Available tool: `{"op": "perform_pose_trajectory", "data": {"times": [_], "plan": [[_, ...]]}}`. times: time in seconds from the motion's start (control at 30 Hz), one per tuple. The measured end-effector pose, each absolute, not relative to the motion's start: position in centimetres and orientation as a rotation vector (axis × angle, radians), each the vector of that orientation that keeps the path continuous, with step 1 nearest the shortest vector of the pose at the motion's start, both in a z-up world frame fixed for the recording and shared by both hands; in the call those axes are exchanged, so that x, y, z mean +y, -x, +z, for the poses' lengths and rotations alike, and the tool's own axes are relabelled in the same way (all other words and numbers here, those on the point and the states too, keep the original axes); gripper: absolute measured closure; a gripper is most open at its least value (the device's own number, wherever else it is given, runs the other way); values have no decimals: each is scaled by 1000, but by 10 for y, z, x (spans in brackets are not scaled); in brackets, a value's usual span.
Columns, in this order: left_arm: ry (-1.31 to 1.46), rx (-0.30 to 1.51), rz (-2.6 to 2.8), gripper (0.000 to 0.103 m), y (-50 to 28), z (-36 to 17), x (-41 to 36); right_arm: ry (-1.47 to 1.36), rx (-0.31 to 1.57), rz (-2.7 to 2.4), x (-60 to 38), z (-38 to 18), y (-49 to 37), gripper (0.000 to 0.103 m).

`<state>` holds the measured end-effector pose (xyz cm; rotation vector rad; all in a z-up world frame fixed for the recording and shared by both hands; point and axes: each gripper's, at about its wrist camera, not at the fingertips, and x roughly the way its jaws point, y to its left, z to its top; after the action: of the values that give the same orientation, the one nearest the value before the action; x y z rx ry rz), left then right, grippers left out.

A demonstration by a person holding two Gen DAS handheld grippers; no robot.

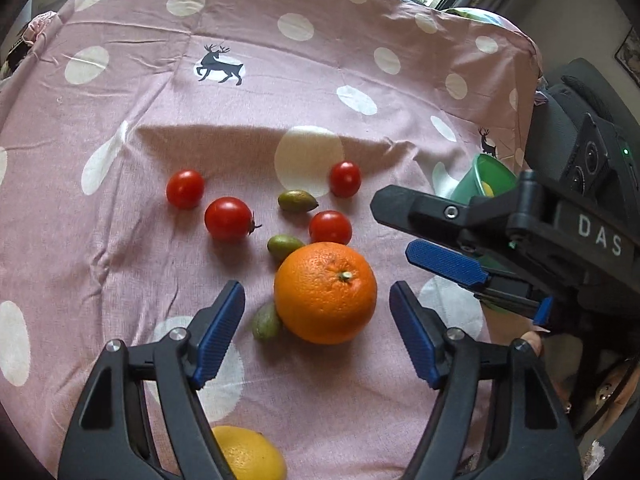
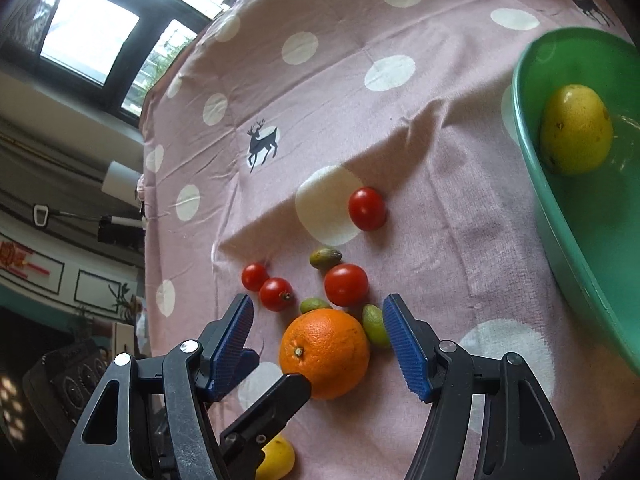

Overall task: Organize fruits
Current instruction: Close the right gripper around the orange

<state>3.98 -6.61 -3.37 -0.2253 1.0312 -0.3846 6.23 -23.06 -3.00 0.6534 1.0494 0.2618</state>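
Note:
An orange (image 1: 325, 292) lies on the pink dotted cloth (image 1: 160, 112), between the fingers of my open, empty left gripper (image 1: 318, 308). It also shows in the right wrist view (image 2: 325, 352), under my open, empty right gripper (image 2: 318, 320). Several red tomatoes (image 1: 228, 218) and small green fruits (image 1: 298, 200) lie around the orange. A lemon (image 1: 248, 456) lies near the cloth's front edge. A green bowl (image 2: 580, 240) at the right holds a yellow-green lemon (image 2: 576, 130). The right gripper (image 1: 400, 220) reaches in from the right in the left wrist view.
The cloth-covered table ends at the right edge (image 1: 532, 80) beside a dark chair. A window (image 2: 88, 32) and shelves stand beyond the table's far side.

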Motion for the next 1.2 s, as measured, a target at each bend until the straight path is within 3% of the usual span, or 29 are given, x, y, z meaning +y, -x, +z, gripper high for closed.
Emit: {"op": "perform_pose_trajectory", "data": {"times": [0.23,0.37,1.2], "plan": [[240,1049,-371,29,-41,-42,-65,-672,1070,264,-229,-39,-57,34],[235,1050,-379,29,-43,-45,-68,-677,1086,282,-225,-44,-56,42],[242,1079,-416,29,-48,-56,-73,-730,1178,293,-214,-67,-61,42]]}}
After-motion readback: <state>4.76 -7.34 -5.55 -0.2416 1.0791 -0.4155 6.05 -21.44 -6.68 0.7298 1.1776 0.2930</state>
